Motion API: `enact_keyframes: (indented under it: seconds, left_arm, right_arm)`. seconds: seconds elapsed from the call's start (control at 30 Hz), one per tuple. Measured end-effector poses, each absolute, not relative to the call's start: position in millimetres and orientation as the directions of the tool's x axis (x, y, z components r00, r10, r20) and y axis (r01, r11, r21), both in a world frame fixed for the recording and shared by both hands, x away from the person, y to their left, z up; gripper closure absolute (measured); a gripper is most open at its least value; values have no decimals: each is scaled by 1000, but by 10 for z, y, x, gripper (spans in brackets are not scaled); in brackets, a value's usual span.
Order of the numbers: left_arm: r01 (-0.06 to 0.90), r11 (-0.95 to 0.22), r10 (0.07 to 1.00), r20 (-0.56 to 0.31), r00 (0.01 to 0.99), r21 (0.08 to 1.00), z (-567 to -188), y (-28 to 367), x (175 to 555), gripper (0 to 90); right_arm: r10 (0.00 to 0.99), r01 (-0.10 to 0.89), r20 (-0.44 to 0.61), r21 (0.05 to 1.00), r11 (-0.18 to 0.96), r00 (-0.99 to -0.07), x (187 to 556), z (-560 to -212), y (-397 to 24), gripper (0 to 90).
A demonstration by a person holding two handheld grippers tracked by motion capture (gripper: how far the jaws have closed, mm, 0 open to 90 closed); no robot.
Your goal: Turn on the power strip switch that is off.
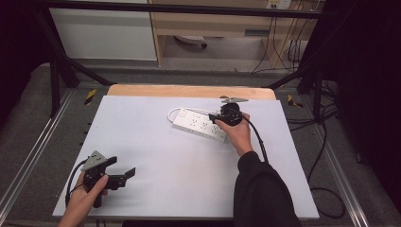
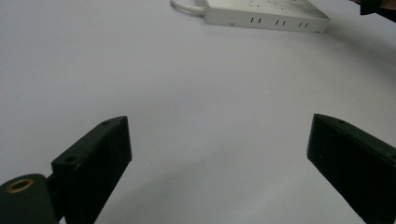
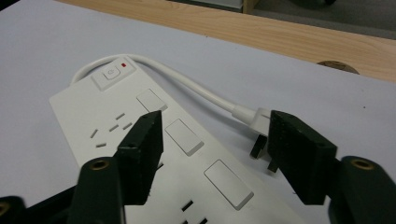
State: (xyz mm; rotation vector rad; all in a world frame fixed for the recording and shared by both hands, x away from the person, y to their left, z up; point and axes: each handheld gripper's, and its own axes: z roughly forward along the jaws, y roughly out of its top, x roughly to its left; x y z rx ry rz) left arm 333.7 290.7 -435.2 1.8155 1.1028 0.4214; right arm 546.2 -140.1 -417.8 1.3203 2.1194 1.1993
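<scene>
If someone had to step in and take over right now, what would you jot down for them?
Right gripper: jaws open, hanging over the white power strip toward the far right of the table. Nothing is clamped.
The strip's own plug lies loose, prongs bare, just by the right jaw and not in any socket.
Left gripper: open and empty, near the table's front left corner, pointing across at the strip.
Done: the strip lies flat with its short cable curling back round to the plug.
Left: probably taking hold of the plug or the strip; which one is meant I can't tell.
</scene>
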Motion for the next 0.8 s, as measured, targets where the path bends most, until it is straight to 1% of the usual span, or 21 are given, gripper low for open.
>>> enact_keyframes:
  seconds: [0.1, 0.2, 0.47, 0.57, 0.8]
  left_arm:
    - [505, -155, 827, -168, 536, 849, -4352, 2905, 3337, 65]
    - [505, -159, 826, -166, 539, 849, -4351, 2902, 3336, 65]
    - [505, -157, 825, -168, 539, 849, -4352, 2904, 3335, 65]
    - [504, -157, 825, -167, 539, 849, -4349, 2903, 3334, 65]
    - [504, -158, 824, -168, 541, 849, -4350, 2901, 3334, 64]
  right_arm:
    - [865, 543, 109, 814, 205, -489, 5454, -4149, -1405, 270]
    - [866, 543, 108, 814, 204, -488, 5447, -4121, -1418, 232]
    - [873, 537, 115, 823, 184, -474, 5434, -4065, -1450, 72]
    - [871, 542, 130, 823, 172, -474, 5431, -4048, -1460, 44]
    - [862, 529, 132, 831, 173, -489, 5400, -3981, -1478, 41]
